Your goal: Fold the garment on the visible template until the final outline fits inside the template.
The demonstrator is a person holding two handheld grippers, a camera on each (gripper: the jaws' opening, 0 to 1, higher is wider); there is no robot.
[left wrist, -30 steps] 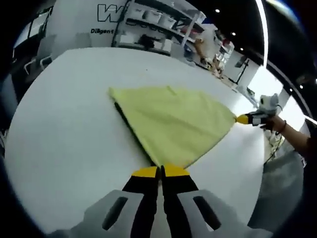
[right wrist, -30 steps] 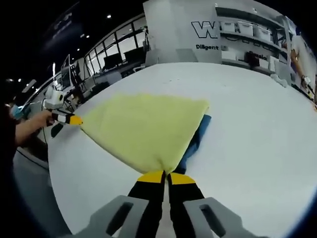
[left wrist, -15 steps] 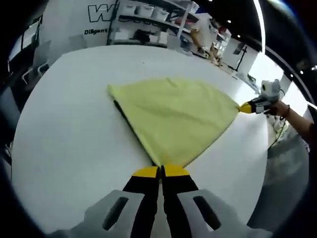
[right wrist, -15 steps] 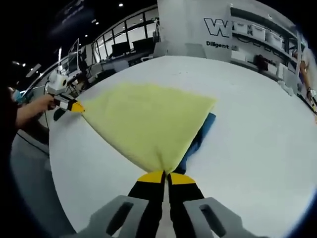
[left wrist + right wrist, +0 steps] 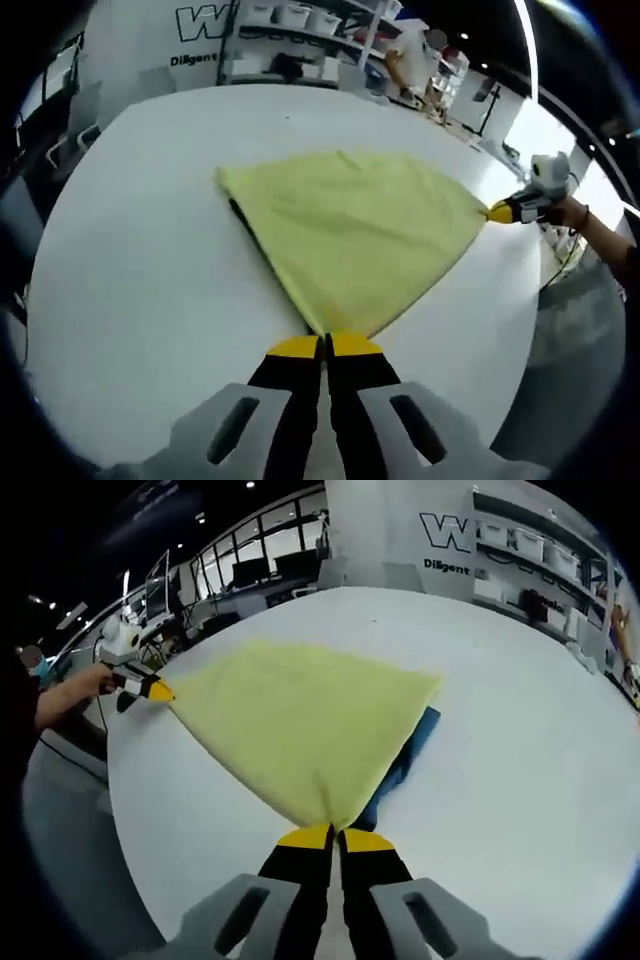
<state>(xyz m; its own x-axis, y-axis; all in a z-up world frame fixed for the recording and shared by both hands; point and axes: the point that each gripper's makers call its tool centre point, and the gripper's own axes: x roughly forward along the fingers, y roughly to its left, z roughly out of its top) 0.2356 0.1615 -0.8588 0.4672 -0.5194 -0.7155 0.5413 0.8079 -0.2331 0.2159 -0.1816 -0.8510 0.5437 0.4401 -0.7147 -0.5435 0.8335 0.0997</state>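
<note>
A yellow garment (image 5: 355, 235) lies stretched across the white table (image 5: 130, 270), a blue template (image 5: 405, 755) peeking out beneath its edge at about 2 o'clock in the right gripper view; the left gripper (image 5: 323, 347) has its jaws pinched tight on one corner of the cloth; the right gripper (image 5: 334, 838) is likewise clamped on the opposite corner, and appears at 3 o'clock in the left gripper view.
</note>
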